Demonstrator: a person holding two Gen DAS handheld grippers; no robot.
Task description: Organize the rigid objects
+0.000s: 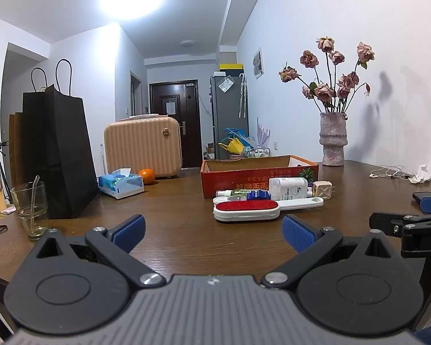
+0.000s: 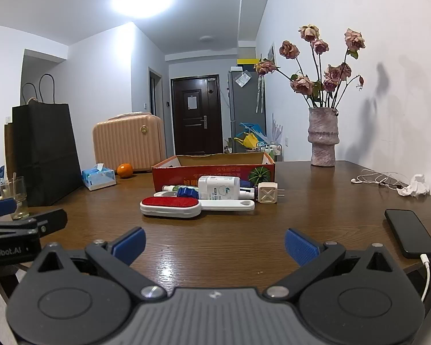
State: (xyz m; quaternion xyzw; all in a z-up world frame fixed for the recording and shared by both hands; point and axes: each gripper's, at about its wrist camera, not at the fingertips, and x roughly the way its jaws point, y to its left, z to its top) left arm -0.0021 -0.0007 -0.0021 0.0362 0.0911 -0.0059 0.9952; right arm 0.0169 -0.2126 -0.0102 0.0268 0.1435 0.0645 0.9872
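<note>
Left tool (image 1: 214,231): fingers spread wide, nothing between them, held low over the near edge of the desk (image 1: 172,201). Right tool (image 2: 215,243): likewise wide open and empty, beside the left one. Both face the pile, probably poised to begin sorting.

Items to organize, clustered mid-desk just before the box (image 2: 212,169):
- Lint brush (image 2: 184,205): white body, red pad, long handle with a hanging hole; lies flat, nearest the tools.
- White bottle (image 2: 219,187): on its side, printed label.
- Plug adapter (image 2: 267,193): cream cube, prongs pointing right, at the pile's right end.
- Small tubes and a blue-capped piece, wedged between brush and box; details too small to tell.

The box, red cardboard, open-topped, seemingly the intended container, stands touching the back of the pile.
</note>
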